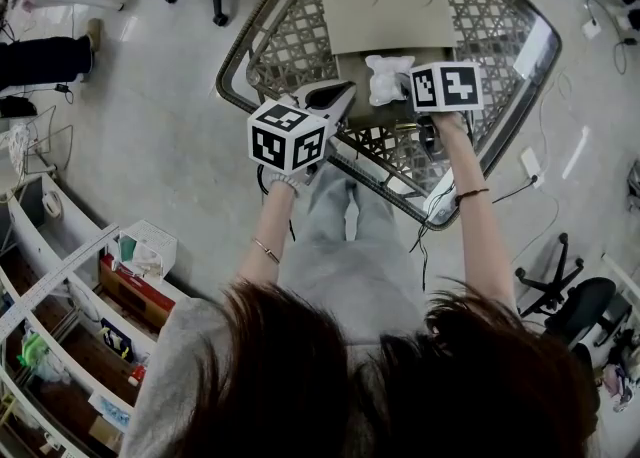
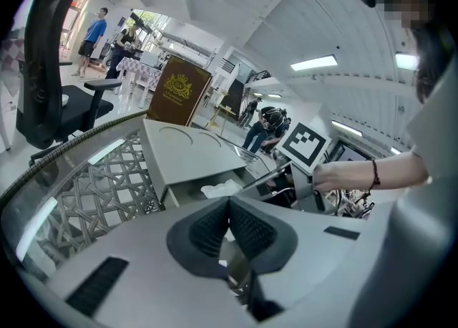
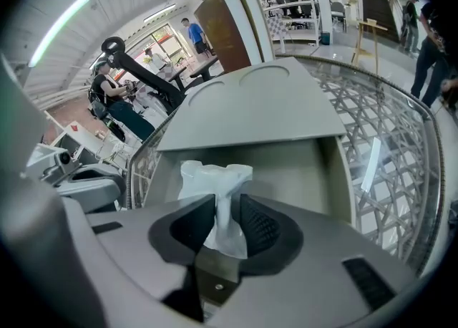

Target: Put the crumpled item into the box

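The box [image 3: 293,169] is sitting on the table [image 1: 290,46], near its middle. The lid [image 1: 385,6] is lying over the box's far part, leaving the near part open. The crumpled item [image 1: 387,79] is standing at that open near part, between the jaws of the right gripper [image 3: 226,208], which is reaching in from the box's near side. The left gripper [image 1: 340,96] is hovering over the table just beside the box's near left corner.

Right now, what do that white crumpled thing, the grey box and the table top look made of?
Crumpled item: probably tissue paper, matte white with soft creases.
Box: likely cardboard, flat matte grey with thin walls.
Table: seemingly glass over a woven lattice, with glossy light reflections.
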The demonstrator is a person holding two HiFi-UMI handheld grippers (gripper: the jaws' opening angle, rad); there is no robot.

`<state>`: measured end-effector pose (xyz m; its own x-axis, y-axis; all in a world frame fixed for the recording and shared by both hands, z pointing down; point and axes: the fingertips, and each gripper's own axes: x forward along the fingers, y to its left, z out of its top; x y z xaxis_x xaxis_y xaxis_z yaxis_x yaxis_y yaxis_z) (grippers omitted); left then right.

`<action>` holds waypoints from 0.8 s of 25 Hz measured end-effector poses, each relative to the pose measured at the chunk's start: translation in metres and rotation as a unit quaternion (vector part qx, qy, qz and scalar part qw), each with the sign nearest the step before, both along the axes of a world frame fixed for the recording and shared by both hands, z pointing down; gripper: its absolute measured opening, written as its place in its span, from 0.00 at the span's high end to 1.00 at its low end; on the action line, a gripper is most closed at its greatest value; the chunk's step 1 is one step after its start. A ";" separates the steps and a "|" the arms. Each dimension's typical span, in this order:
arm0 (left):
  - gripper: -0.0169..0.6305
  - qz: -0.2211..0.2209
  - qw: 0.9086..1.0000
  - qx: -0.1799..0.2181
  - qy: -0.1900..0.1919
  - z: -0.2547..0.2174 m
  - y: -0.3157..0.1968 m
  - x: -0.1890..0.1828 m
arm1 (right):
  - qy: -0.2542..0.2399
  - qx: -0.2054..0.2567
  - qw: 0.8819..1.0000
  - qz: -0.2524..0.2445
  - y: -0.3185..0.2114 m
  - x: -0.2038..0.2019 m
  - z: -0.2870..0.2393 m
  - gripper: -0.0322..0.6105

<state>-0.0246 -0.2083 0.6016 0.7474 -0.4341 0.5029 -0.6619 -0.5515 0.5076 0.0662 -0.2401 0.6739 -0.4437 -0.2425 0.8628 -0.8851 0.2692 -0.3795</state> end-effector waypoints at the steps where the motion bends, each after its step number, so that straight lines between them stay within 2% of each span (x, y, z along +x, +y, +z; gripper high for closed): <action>1: 0.95 -0.001 1.000 -0.001 0.000 0.000 0.000 0.000 | 0.000 -0.001 1.000 0.004 -0.001 0.001 0.001 0.77; 12: 0.95 -0.010 1.000 -0.002 0.001 -0.003 0.002 0.000 | -0.016 0.014 0.999 0.048 -0.006 0.008 -0.006 0.67; 20: 0.95 -0.016 1.000 0.007 0.003 -0.012 0.004 -0.002 | -0.035 0.036 0.997 0.065 -0.004 0.010 -0.022 0.69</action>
<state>-0.0265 -0.2047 0.5896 0.7359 -0.4643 0.4928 -0.6764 -0.5369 0.5041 0.0767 -0.2444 0.6516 -0.4630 -0.3617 0.8092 -0.8864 0.1819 -0.4258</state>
